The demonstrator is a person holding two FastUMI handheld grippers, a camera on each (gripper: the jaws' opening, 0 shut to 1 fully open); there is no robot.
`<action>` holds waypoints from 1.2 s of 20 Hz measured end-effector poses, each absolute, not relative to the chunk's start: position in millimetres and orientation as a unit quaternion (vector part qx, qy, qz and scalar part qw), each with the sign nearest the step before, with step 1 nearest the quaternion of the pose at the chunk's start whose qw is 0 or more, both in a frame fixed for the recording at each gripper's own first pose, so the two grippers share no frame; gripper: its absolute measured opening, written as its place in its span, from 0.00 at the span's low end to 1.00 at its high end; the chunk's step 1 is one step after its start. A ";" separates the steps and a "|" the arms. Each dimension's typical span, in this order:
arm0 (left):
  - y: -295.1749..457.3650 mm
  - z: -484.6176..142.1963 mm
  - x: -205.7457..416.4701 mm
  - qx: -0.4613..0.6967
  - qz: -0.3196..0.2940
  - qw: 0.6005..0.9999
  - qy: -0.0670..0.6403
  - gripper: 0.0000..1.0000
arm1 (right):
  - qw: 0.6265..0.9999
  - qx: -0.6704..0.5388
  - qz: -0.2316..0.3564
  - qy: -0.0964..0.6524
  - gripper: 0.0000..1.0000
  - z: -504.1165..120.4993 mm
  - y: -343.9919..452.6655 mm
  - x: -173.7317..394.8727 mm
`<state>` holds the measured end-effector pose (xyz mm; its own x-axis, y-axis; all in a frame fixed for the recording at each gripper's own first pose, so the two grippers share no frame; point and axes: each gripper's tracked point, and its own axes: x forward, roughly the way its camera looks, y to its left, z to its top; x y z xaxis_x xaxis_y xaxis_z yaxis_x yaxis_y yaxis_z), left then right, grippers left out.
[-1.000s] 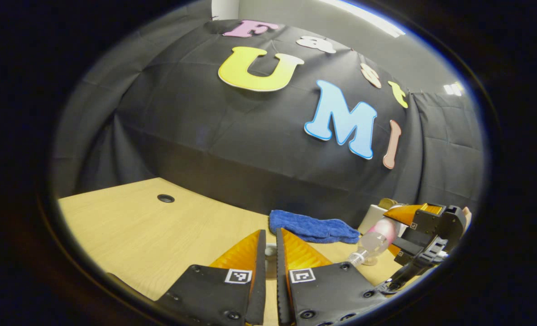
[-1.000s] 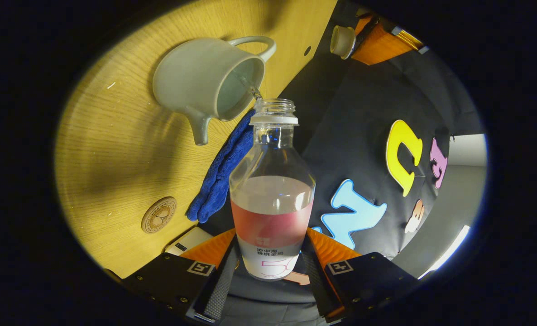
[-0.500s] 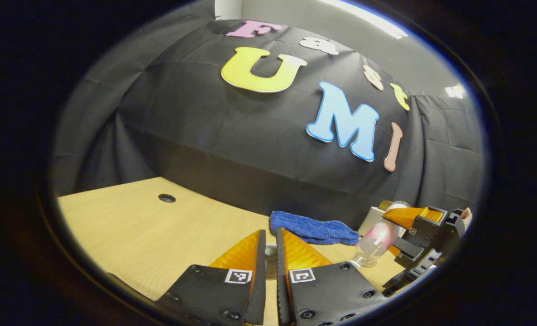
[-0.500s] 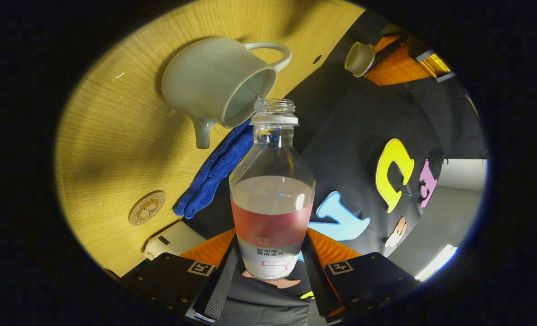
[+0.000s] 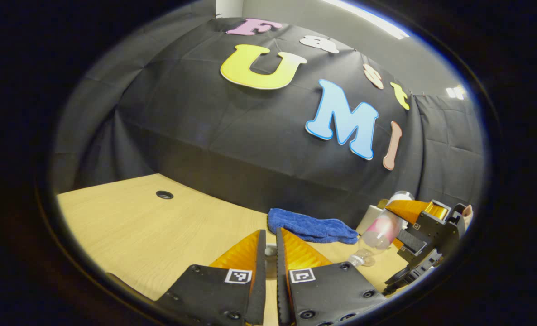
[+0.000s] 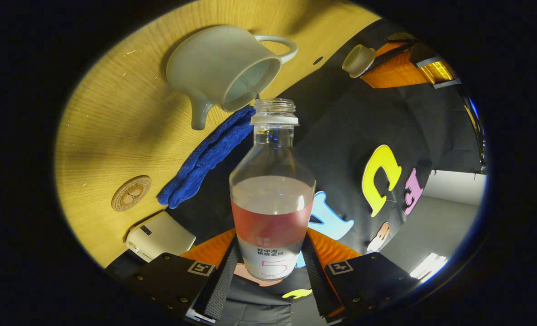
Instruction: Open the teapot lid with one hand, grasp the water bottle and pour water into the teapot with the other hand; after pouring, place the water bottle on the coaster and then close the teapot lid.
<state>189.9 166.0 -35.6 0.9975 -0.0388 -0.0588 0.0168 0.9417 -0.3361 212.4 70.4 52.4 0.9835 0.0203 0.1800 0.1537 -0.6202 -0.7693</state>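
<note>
On table (image 6: 110, 122): one teapot (image 6: 218, 68), one coaster (image 6: 131, 193), probably.

I see both grippers w/ black housings: left gripper (image 5: 270, 253) has square fiducial tags, screws below; right gripper (image 6: 270, 271) same tags, ribbed strips.
</note>
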 end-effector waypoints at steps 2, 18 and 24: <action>165.8 -36.2 190.1 -0.171 -0.014 0.985 0.033 0.19 | 0.453 -0.888 -0.069 -0.042 0.75 47.1 65.7 213.3; 163.5 -48.3 193.7 -0.167 -0.014 0.985 0.048 0.17 | 0.791 -0.601 0.037 0.110 0.76 -35.5 18.0 207.4; 153.4 -48.5 192.3 -0.160 -0.025 0.986 0.050 0.19 | 0.875 -0.461 0.038 0.143 0.76 -45.6 -11.2 214.4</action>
